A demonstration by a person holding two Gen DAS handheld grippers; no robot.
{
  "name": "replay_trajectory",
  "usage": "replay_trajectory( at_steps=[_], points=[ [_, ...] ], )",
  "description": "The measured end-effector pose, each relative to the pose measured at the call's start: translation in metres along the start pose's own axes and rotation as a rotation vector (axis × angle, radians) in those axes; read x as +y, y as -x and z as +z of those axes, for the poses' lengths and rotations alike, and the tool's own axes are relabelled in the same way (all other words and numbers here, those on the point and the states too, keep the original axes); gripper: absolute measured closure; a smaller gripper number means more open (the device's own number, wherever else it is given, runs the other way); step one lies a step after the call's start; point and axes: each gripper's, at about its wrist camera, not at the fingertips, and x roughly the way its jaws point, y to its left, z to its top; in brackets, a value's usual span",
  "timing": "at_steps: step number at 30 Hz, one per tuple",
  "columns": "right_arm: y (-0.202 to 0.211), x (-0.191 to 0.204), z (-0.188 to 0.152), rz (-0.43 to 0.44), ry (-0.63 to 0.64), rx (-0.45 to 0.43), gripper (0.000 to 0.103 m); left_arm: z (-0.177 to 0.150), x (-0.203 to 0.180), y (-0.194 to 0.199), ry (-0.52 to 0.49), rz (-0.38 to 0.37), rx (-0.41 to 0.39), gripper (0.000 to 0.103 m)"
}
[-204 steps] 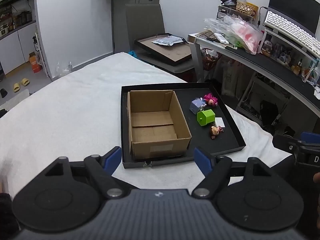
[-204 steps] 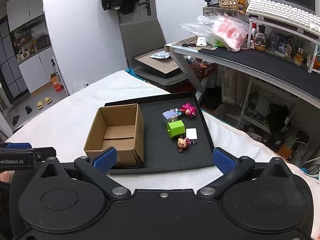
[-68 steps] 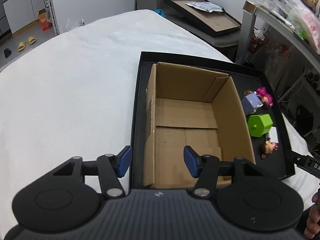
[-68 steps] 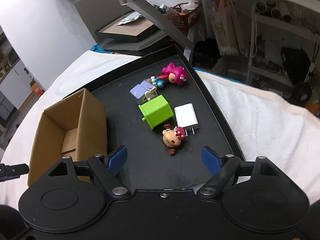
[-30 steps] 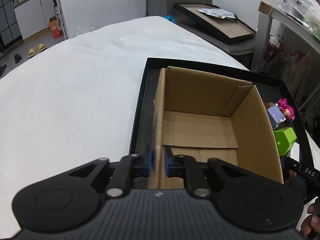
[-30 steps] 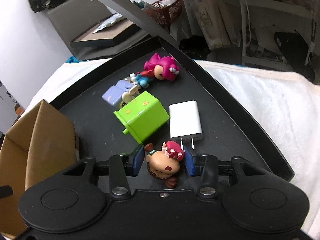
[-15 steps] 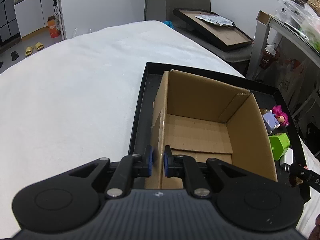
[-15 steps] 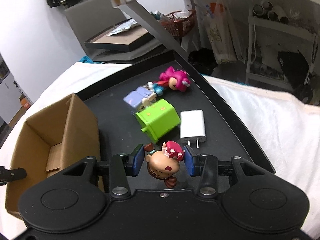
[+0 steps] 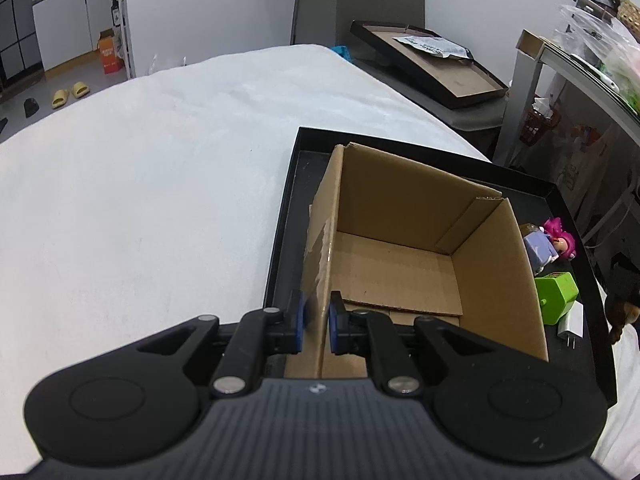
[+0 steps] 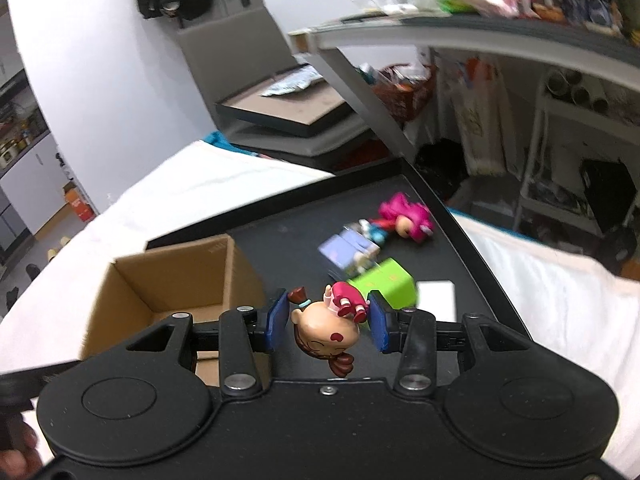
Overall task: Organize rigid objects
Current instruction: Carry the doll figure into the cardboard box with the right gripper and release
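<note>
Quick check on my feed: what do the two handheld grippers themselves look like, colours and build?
Both match: the left gripper and right gripper have matte black bodies with two round discs, black linkage arms on silver pivot pins, and blue finger pads. The left's housing is ribbed. No cables or sleeves visible.

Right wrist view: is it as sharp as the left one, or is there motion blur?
Right wrist view: background smeared, the green block and white charger streaked, while the doll in the right gripper stays crisp. Left wrist view: sharp throughout, cardboard box edges clean, only fisheye bending at the rim.
</note>
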Motion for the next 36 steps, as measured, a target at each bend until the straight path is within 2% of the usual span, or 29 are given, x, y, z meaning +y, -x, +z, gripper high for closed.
replay_trajectory(
  at_steps=[12,23,32,36],
  points=[
    [-0.006,0.049,0.012,0.054,0.048,0.014,0.061,0.001,0.005,-0.005,0.018,-0.026,0.026,0.092],
    [-0.026,0.09,0.012,0.101,0.113,0.07,0.061,0.001,0.01,-0.008,0.038,-0.046,0.034,0.092],
    [-0.042,0.11,0.016,0.141,0.102,0.108,0.061,0.002,0.014,-0.009,0.055,-0.058,0.041,0.092],
    [-0.054,0.111,0.019,0.197,0.054,0.159,0.06,0.001,0.017,-0.01,0.062,-0.066,0.041,0.092]
  ],
)
